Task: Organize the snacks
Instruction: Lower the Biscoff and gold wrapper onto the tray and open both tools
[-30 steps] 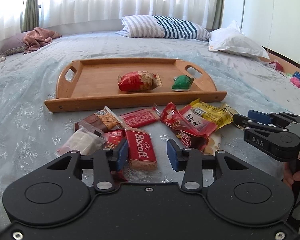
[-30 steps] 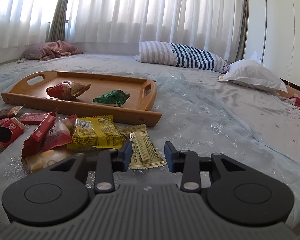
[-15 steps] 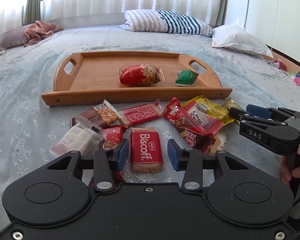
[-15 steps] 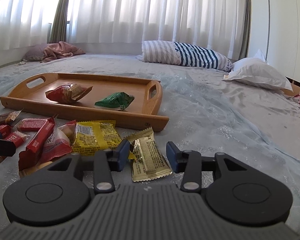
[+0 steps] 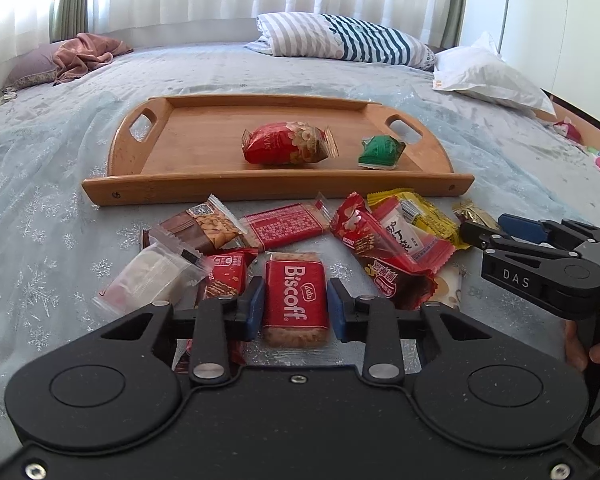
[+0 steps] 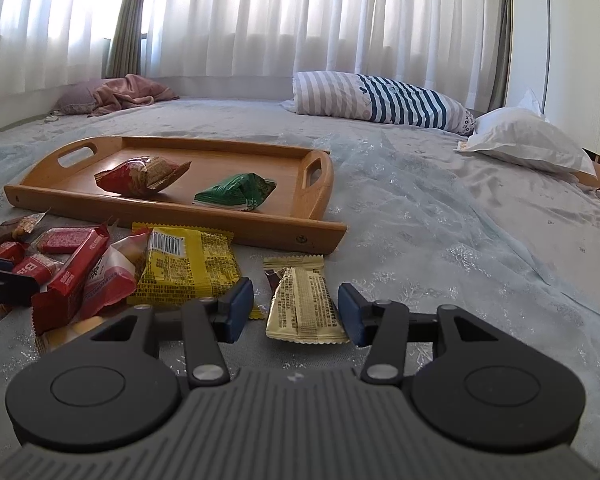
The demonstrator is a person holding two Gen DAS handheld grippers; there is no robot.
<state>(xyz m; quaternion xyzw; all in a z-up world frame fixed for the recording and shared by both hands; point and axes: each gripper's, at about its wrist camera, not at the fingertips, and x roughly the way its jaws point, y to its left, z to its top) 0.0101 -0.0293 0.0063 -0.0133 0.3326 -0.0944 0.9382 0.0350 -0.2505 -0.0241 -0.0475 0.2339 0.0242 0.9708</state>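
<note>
Left gripper (image 5: 295, 307): jaws closing on the Biscoff packet (image 5: 296, 298). The packet lies between the two blue pads, its long axis running straight out along the fingers, its near end back toward the gripper body. Pads look flush with its long sides; whether they press yet I cannot tell, so I count it as not yet gripped.

Right gripper (image 6: 296, 310): jaws opening, now at a middling width. The beige packet (image 6: 302, 303) sits between the fingers, closer to the right pad, a clear gap on the left. Its long axis also runs roughly along the fingers, with its top tipped slightly left. No pad presses on it.

Judgement: each hand is nearest its own packet. Both are aligned for a side pinch across the short width, so no wrist roll looks needed.

The wooden tray (image 5: 148, 194) lies beyond both sets of fingertips, past the loose snack pile (image 5: 380, 240). It already holds a red bag (image 5: 288, 143) and a green bag (image 5: 380, 152).

Hard to make out:
- Near ends of both packets, close against the gripper bodies.
- Small red packet by the left pad, partly hidden under the finger.
- Lower snacks in the pile, overlapped.
- Person: only fingertips at the frame edge.
</note>
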